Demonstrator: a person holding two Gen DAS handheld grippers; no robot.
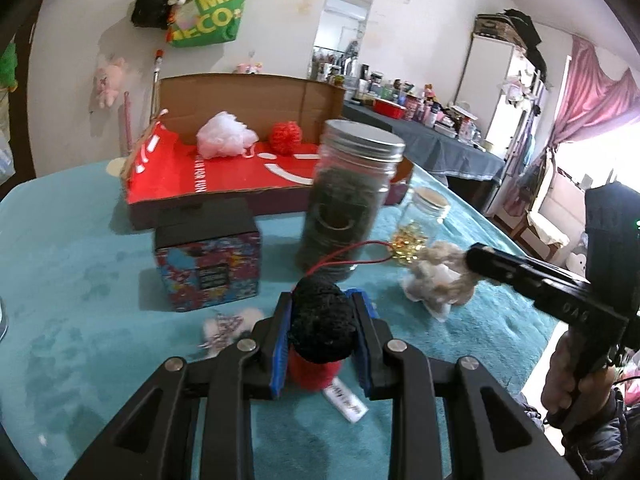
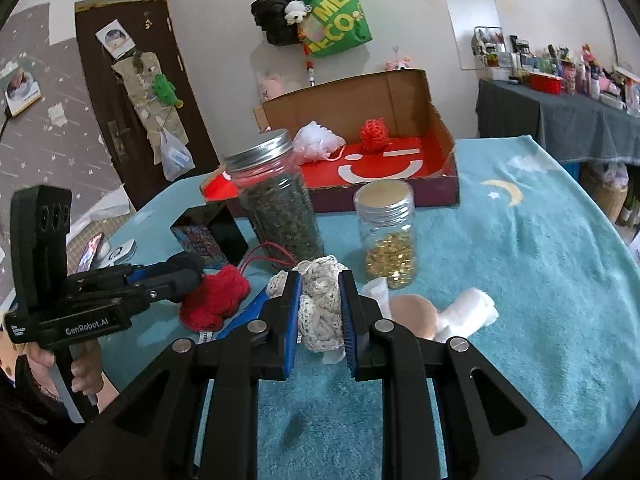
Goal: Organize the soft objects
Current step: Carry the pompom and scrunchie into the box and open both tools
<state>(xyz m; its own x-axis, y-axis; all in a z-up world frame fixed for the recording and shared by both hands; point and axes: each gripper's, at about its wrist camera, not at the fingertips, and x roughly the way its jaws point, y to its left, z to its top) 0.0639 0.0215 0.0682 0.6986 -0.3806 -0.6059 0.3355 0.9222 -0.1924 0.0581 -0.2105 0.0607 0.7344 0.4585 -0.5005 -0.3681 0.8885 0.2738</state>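
While both tools sit low over the near edge of the bench (image 2: 540, 280), each one has a soft thing squeezed in it. The left gripper (image 1: 322, 330) has its jaws clamped on a red and black knitted toy (image 1: 320, 332), with a red string trailing off toward the jars. The right gripper (image 2: 320, 312) has its jaws clamped on a cream crochet piece (image 2: 322, 308). It looks as if both soft things are held tight so they can be carried together.

Just past the right gripper lie a white cotton wad (image 2: 468, 312) and a tan round puff (image 2: 412, 314), not yet picked up. Nearer the middle of the bench stand a tall jar of dark leaves (image 2: 280, 208), a small jar of gold bits (image 2: 388, 236) and a colourful box (image 1: 208, 268). These are hard things, so they are probably being left alone.

At the far edge sits an open red box (image 2: 400, 168). A white mesh puff (image 2: 316, 140) and a red yarn ball (image 2: 374, 132) already rest inside, so this is likely where the soft things go.
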